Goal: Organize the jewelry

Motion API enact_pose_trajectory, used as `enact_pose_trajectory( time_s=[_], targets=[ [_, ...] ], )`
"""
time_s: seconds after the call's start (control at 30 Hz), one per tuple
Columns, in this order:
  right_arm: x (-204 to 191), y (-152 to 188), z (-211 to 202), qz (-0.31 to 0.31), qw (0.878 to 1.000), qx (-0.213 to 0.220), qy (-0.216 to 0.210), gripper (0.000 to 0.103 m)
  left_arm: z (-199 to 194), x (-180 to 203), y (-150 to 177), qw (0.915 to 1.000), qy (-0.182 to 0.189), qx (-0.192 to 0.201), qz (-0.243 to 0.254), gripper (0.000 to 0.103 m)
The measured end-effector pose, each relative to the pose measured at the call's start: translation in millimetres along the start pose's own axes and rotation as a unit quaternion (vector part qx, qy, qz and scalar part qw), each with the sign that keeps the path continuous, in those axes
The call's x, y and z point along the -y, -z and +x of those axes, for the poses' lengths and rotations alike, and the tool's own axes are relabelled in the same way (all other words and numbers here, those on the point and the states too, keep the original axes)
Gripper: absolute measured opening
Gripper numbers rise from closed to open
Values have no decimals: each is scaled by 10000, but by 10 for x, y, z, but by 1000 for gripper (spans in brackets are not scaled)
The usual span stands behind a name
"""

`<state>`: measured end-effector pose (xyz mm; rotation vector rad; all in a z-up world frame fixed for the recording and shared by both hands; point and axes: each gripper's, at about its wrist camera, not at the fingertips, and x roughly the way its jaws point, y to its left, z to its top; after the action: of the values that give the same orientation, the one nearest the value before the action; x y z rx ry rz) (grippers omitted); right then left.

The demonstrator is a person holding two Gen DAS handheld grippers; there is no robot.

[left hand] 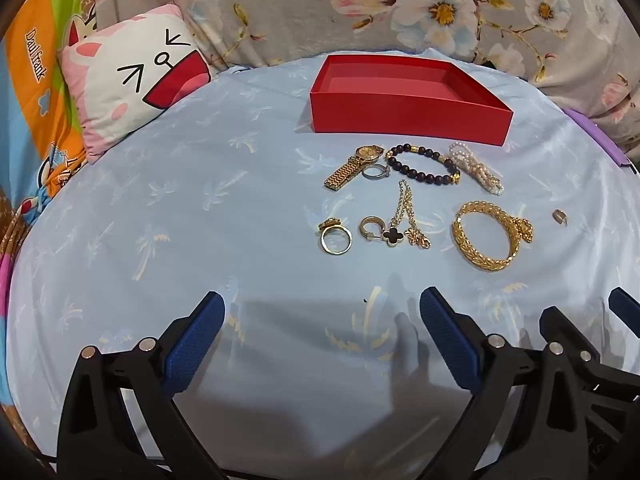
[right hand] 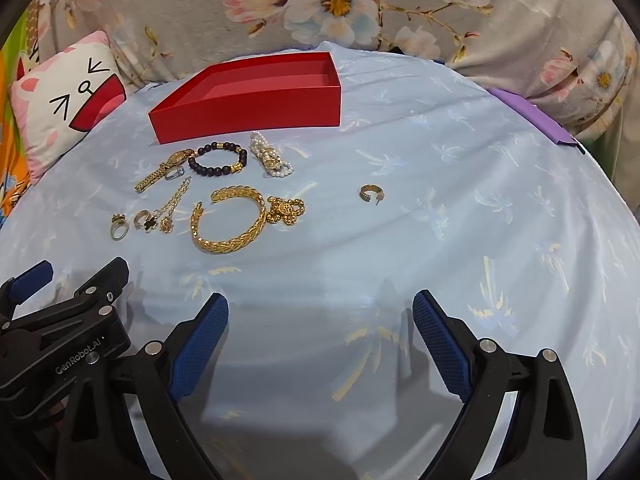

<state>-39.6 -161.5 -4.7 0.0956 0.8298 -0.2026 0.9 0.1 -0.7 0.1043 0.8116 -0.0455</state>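
I am holding my left gripper (left hand: 322,312) low over the pale blue palm-print sheet (left hand: 200,200), its jaws spread wide and gripping nothing. My right gripper (right hand: 320,312) is hovering just beside it, jaws likewise spread and holding nothing.

The red box (left hand: 408,96) is sitting open at the far side of the sheet, nothing showing inside it. All the jewelry is lying on the sheet in front of it. Nearest the box, in a row, are lying a gold watch (left hand: 352,166), a dark bead bracelet (left hand: 424,164) and a bunched pearl strand (left hand: 476,168); a small silver ring (left hand: 375,171) is touching the watch band. Closer to me, a gold ring (left hand: 335,238) is lying apart at the left end, then a gold hoop earring (left hand: 370,229) is touching a chain with a black clover charm (left hand: 404,220). To the right of those a broad gold leaf-pattern bangle (left hand: 484,236) is lying with a gold chain and pendant (right hand: 286,210) heaped against its rim. A second hoop earring (right hand: 371,193) is lying alone, well apart to the right of the rest.

A pink cartoon pillow (left hand: 132,80) is leaning at the far left, and a floral grey cloth (right hand: 360,4) is running behind everything.
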Motion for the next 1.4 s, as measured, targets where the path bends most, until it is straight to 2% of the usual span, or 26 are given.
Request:
enact_pose_trajectory(
  time_s=[1.4],
  targets=[
    [-17,5,-7,-13,10000,6,14,91,-60,12,9,10000,-17,45,24,92]
  ],
)
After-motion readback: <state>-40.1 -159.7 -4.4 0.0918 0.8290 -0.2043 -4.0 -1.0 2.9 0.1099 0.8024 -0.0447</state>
